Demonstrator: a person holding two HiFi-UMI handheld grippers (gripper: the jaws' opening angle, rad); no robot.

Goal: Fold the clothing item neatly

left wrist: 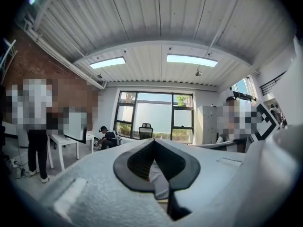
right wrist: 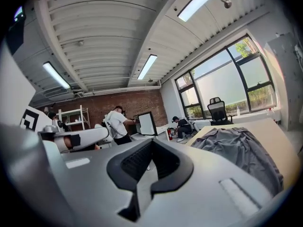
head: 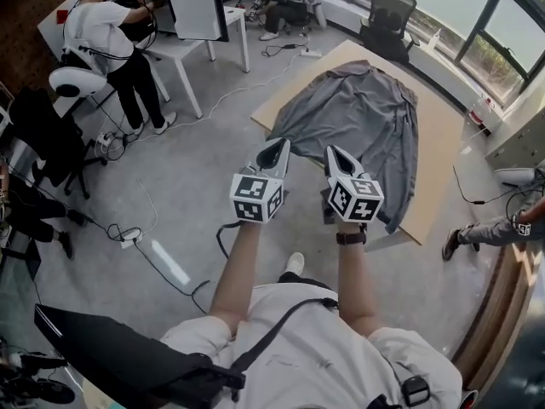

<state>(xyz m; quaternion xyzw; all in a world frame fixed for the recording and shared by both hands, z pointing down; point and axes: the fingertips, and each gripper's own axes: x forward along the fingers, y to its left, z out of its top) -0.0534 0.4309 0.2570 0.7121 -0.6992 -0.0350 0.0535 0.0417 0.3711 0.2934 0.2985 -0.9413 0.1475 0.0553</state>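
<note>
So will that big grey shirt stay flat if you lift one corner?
Probably not: the wrinkled grey cloth shirt lies in soft folds, so it would likely droop. It looks thin, so probably light. Spread loose on the pale wooden board, a push would likely bunch it up.
</note>
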